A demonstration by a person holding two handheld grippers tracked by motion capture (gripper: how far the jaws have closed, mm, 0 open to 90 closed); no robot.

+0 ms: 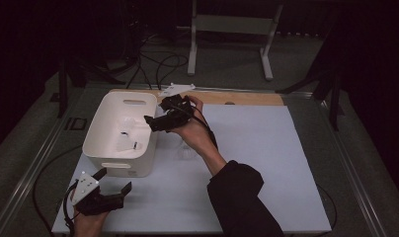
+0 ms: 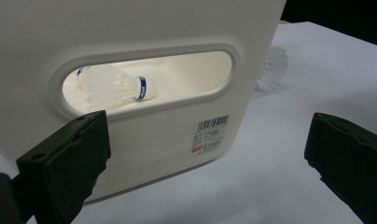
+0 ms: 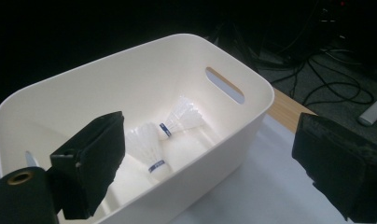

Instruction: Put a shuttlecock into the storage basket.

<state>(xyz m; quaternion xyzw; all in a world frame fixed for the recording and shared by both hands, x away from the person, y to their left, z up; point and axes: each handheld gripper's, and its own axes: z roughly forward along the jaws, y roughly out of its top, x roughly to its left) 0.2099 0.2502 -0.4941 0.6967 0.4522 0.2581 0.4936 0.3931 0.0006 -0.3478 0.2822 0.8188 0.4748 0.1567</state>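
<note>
A white plastic bin (image 1: 119, 136) with rounded corners, smooth matte walls and slot handles cut into its short ends sits at the centre left of the high view, on a pale sheet (image 1: 266, 163) that covers the table. In the right gripper view two shuttlecocks lie on the bin's floor: one (image 3: 150, 151) near the middle of the frame, its feathered white skirt pointing to the upper left and its blue-banded cork to the lower right, and another (image 3: 181, 116) just above and right of it, the two crossing or touching at the cork ends. A third, translucent shuttlecock (image 2: 272, 70) stands on the sheet outside the bin, at the upper right of the left gripper view.

The right gripper (image 1: 155, 120) hangs over the bin's right rim in the high view; its black padded jaws are spread wide with nothing between them, the shuttlecocks lying below and beyond them. The left gripper (image 1: 114, 181) rests at the lower left of the high view, just in front of the bin's near end, jaws wide apart and empty.
</note>
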